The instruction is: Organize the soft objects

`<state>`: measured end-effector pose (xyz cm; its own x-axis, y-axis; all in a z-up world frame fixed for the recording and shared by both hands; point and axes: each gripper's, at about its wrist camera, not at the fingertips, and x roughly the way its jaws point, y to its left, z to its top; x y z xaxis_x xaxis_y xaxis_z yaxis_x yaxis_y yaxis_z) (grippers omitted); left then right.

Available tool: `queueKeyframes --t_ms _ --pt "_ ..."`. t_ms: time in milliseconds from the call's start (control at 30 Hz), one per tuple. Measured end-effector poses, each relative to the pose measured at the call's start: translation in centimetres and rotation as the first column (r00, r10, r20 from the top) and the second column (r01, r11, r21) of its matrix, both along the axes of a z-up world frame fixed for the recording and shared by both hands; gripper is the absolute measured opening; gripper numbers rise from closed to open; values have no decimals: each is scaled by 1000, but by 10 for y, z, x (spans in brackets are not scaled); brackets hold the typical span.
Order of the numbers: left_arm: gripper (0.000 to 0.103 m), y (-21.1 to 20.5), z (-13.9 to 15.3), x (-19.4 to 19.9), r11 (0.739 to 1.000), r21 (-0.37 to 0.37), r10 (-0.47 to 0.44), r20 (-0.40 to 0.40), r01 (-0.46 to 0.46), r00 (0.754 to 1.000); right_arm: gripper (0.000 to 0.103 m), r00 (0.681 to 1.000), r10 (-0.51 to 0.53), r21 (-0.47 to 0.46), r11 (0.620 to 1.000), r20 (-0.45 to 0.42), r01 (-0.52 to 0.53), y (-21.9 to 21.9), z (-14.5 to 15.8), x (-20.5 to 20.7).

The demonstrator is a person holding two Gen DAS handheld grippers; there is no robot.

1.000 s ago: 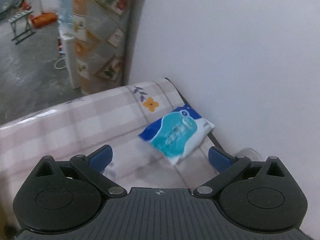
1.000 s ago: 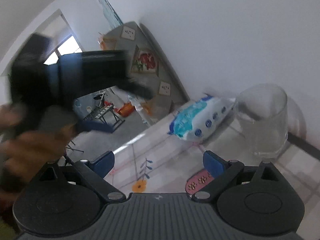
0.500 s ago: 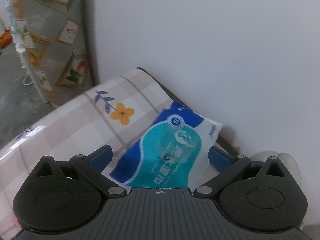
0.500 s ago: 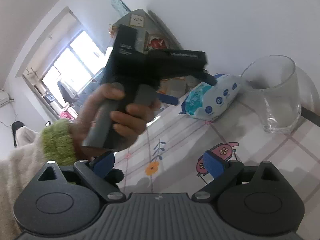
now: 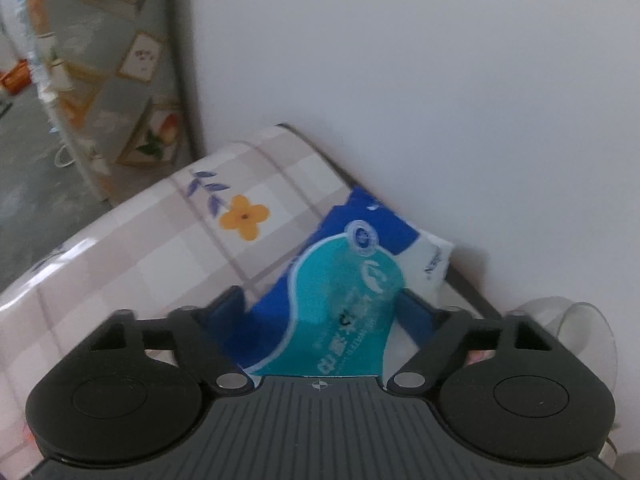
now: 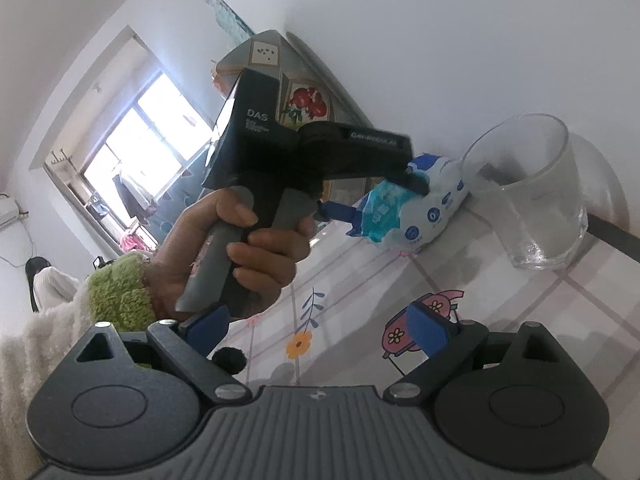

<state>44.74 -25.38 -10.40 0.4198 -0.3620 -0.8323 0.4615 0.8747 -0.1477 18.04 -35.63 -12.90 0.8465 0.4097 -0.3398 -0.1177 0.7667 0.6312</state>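
Note:
A blue and teal tissue pack (image 5: 348, 280) lies on the checked tablecloth (image 5: 160, 248) in the corner by the white wall. My left gripper (image 5: 322, 306) points down over it, and its jaws are closing with a blue pad against each side of the pack. In the right wrist view, a hand (image 6: 240, 248) holds the left gripper (image 6: 380, 200), and the tissue pack (image 6: 432, 208) is pinched and crumpled between its fingers. My right gripper (image 6: 316, 328) hangs open nearer the table's front, with only the tablecloth (image 6: 520, 320) showing between its fingers.
A clear drinking glass (image 6: 532, 200) stands just right of the pack, close to the wall, and its rim shows in the left wrist view (image 5: 576, 320). A patterned board (image 5: 120, 60) leans against the wall beyond the table's end. A person (image 6: 44, 284) sits far off by the window.
The left gripper came forward and down over the tissue pack, then its fingers drew in onto the pack's sides. The right gripper stayed open and shifted only slightly.

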Motion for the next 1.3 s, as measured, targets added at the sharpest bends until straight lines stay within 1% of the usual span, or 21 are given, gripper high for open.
queueKeyframes --t_ms 67,133,300,433,567,667,733,767,800,833,867,900,933,967,1000,1100,1200,1267,1300 --pt "71 3 0 0 999 14 30 -24 -30 999 67 1000 -3 6 1000 4 3 -1 0 -1" --pt "65 6 0 -2 998 23 61 -43 -60 997 67 1000 -9 12 1000 6 9 -3 1 -1" --pt "60 6 5 -16 990 79 121 -55 -117 991 67 999 -35 29 999 9 35 -7 4 -9" --pt "58 12 7 -35 983 109 157 -71 -149 985 67 998 -66 56 996 9 66 -16 7 -20" --pt "55 19 9 -61 980 142 156 -88 -143 984 67 993 -119 54 992 16 118 -26 8 -46" --pt "54 20 10 -87 976 180 139 -82 -123 987 67 989 -146 61 987 -11 147 -33 3 -67" --pt "50 19 6 -106 967 229 128 -80 -107 989 67 986 -162 66 984 -33 164 -38 0 -82" --pt "50 19 2 -114 963 253 123 -96 -96 988 67 985 -169 64 983 -41 172 -41 -1 -89" --pt "49 19 -5 -122 958 274 122 -133 -82 984 67 983 -179 61 981 -46 182 -44 -2 -97" --pt "48 16 -11 -132 949 308 113 -141 -65 983 67 981 -189 57 980 -49 192 -46 -2 -104" --pt "48 14 -9 -142 944 323 103 -102 -65 990 67 979 -200 53 978 -50 203 -48 -1 -112" --pt "48 12 -9 -151 939 339 96 -102 -56 990 67 976 -212 49 976 -49 214 -52 0 -119" --pt "48 13 -8 -157 947 316 94 -120 -52 988 67 974 -222 45 973 -46 224 -55 1 -127" --pt "48 14 -5 -163 960 277 76 -139 -35 987 67 972 -232 39 971 -41 234 -59 3 -134" --pt "48 16 -2 -167 966 258 66 -140 -28 988 67 970 -240 31 970 -34 241 -62 6 -139" --pt "51 23 13 -179 972 234 56 -87 -34 995 67 971 -238 15 971 -12 238 -68 11 -144" --pt "56 35 32 -185 984 172 57 -67 -45 996 67 979 -201 22 979 13 201 -69 18 -135" --pt "62 44 45 -190 991 123 63 -49 -56 997 68 985 -167 34 986 36 165 -68 23 -124" --pt "67 49 51 -192 992 108 68 -30 -64 997 68 988 -144 43 989 49 142 -67 25 -114"
